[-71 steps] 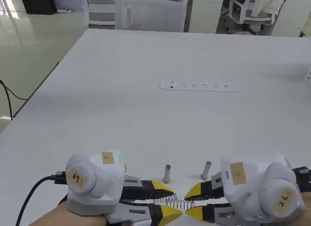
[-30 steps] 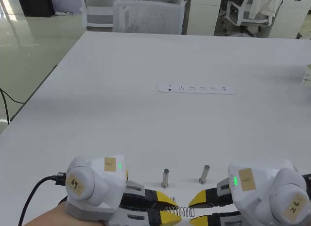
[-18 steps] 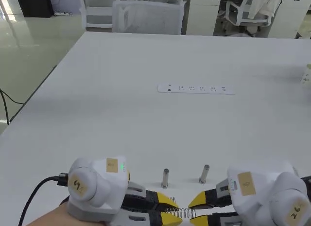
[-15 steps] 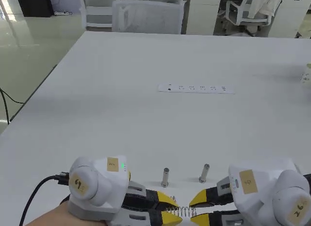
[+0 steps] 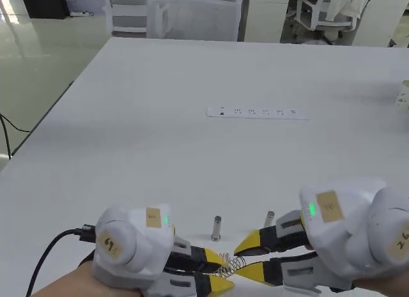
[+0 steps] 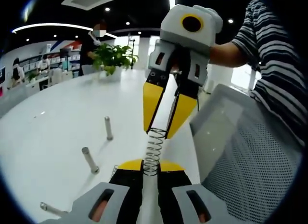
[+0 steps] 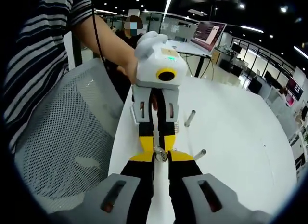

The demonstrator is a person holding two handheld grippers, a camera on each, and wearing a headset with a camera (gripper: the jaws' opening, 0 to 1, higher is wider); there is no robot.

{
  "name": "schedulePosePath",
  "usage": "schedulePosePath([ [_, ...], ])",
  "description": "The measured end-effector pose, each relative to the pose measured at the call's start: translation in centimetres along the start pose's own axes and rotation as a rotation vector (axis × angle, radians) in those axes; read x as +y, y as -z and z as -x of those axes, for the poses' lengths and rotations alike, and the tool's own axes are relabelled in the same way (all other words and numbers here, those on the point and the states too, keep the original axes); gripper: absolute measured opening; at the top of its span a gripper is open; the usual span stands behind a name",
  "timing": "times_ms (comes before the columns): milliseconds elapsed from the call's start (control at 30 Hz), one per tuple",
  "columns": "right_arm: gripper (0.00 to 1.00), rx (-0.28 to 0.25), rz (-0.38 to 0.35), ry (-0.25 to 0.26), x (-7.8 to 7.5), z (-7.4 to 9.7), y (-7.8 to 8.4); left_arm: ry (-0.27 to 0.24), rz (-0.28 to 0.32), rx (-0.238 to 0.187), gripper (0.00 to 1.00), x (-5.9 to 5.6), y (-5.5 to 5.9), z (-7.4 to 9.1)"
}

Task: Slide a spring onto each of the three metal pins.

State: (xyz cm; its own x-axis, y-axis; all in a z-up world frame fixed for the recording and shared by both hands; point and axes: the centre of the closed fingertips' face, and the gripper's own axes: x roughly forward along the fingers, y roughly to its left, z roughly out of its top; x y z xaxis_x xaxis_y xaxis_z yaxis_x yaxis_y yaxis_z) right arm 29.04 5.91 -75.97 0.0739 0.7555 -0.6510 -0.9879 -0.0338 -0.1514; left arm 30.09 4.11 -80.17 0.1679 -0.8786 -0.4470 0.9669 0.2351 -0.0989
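A thin metal spring (image 5: pixel 231 264) hangs just above the table's near edge, stretched between the two grippers. My left gripper (image 5: pixel 220 271) is shut on its lower end (image 6: pixel 150 164). My right gripper (image 5: pixel 245 258) faces it from the right, its yellow fingertips closed on the other end (image 6: pixel 159 133). In the right gripper view the spring (image 7: pixel 160 154) sits between my right gripper's (image 7: pixel 160 157) jaws, with the left gripper (image 7: pixel 157 142) opposite. Two bare metal pins (image 5: pixel 216 228) (image 5: pixel 269 219) stand upright just beyond the tips. A third pin (image 6: pixel 50 208) shows at the lower left edge of the left gripper view.
A white power strip (image 5: pixel 257 112) lies flat at mid-table. The white table (image 5: pixel 160 150) stretches away, with office chairs beyond its far edge. A mesh chair (image 6: pixel 240 147) and the person's striped sleeve sit close behind the grippers. A potted plant (image 6: pixel 113 58) stands far off.
My right gripper has risen and moved left toward the left gripper. The spring between them is now shorter and tilted up at its right end. The pins have not moved.
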Motion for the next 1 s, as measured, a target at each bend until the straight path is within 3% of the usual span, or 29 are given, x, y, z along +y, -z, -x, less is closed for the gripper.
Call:
schedulePosePath([
  [300,0.07,-0.008,0.038,0.004,0.1,-0.4,-0.8,0.0,-0.015,0.008,0.03,0.2,0.0,-0.4],
  [700,0.07,-0.034,0.076,0.029,-0.1,-0.6,-2.0,0.004,-0.018,-0.015,0.03,0.1,-1.1,-0.7],
  [1000,0.06,-0.031,0.107,0.021,0.2,-0.8,-1.9,0.002,-0.015,-0.007,0.03,-0.2,-0.7,-0.5],
])
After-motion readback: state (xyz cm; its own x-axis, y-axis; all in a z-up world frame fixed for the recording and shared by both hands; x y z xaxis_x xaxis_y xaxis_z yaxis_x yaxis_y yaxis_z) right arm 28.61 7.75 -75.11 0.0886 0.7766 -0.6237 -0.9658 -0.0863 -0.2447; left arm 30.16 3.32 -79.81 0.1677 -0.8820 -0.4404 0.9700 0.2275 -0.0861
